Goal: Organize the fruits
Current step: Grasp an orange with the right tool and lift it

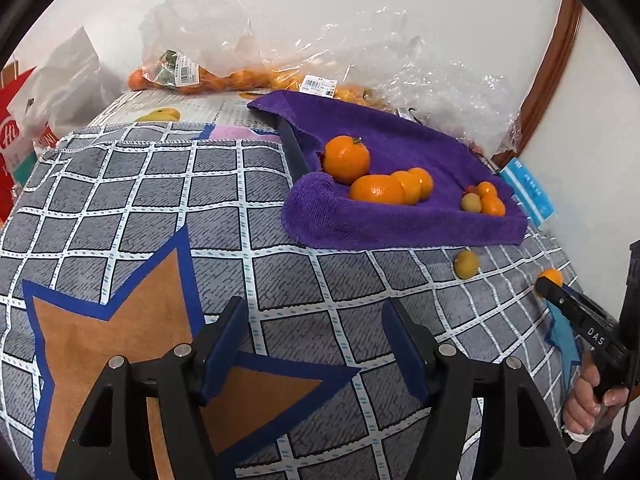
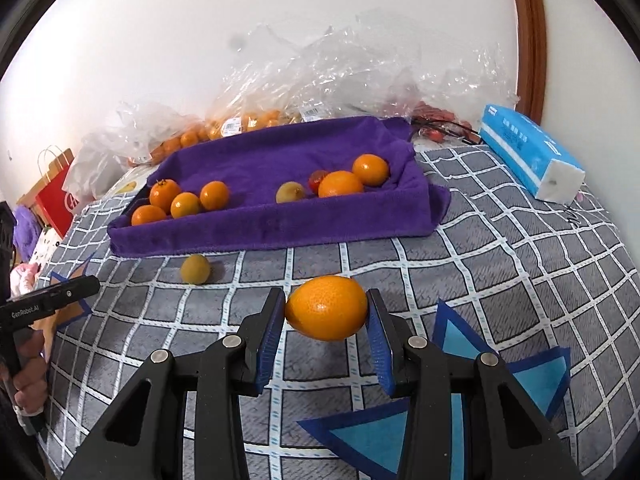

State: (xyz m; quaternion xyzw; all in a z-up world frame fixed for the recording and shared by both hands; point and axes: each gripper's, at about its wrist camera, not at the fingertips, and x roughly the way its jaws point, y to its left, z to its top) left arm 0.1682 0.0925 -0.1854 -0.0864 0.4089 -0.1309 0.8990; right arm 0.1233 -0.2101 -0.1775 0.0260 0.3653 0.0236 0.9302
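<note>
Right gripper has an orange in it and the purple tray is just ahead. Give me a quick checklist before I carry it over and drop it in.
1. Grip: right gripper has both pads against the orange, fruit clear of the blanket. Ok.
2. Path ahead: a yellow-green fruit lies loose on the blanket, left of the straight line to the tray. Ok.
3. Landing spot: purple towel-lined tray has bare towel in the middle, between the two fruit clusters. Ok.
4. Left gripper: open, nothing between its fingers, low and off to the left. Ok.
5. Whether the two clusters are sorted by type: cannot tell.
</note>
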